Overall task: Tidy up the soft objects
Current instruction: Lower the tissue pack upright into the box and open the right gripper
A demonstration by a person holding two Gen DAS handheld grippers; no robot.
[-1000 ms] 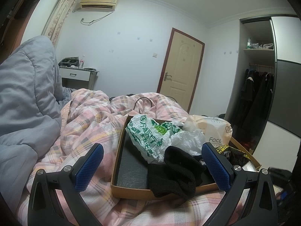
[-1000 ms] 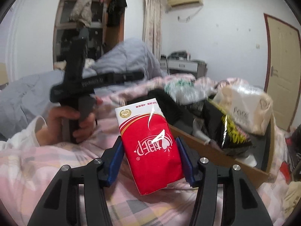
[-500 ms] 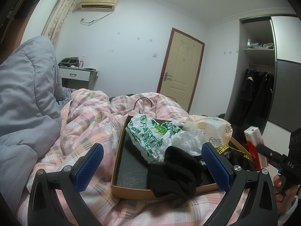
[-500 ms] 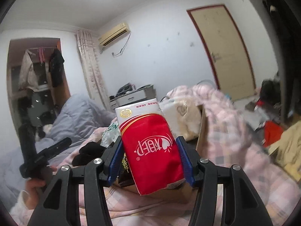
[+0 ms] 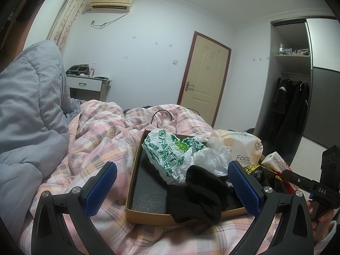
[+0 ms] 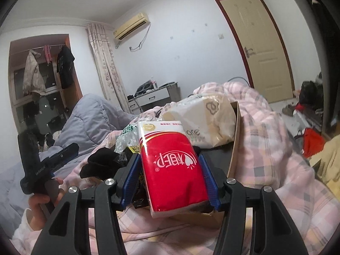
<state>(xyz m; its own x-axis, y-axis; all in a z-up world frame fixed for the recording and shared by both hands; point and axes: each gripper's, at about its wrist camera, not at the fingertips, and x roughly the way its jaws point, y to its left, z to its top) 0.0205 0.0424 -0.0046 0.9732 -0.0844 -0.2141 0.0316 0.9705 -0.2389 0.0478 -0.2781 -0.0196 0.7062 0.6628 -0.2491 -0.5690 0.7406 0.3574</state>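
Observation:
My right gripper (image 6: 170,178) is shut on a red and white tissue pack (image 6: 172,165) and holds it over the near end of a cardboard box (image 6: 234,140). The pack (image 5: 276,161) also shows at the box's right side in the left wrist view. The box (image 5: 131,191) lies on the pink plaid bed and holds a green-printed plastic bag (image 5: 170,155), a black knit cloth (image 5: 197,193), a cream tissue pack (image 5: 242,146) and a black and yellow packet (image 5: 261,174). My left gripper (image 5: 172,189) is open and empty, in front of the box.
A grey quilt (image 5: 27,110) is heaped at the left of the bed. A pink plaid blanket (image 5: 102,131) covers the bed. A white nightstand (image 5: 87,85) and a door (image 5: 204,78) stand behind. An open wardrobe (image 5: 291,106) is at the right.
My right gripper has swung with the red tissue pack from beside the bed over to the box's right end. My left gripper has stayed still and open.

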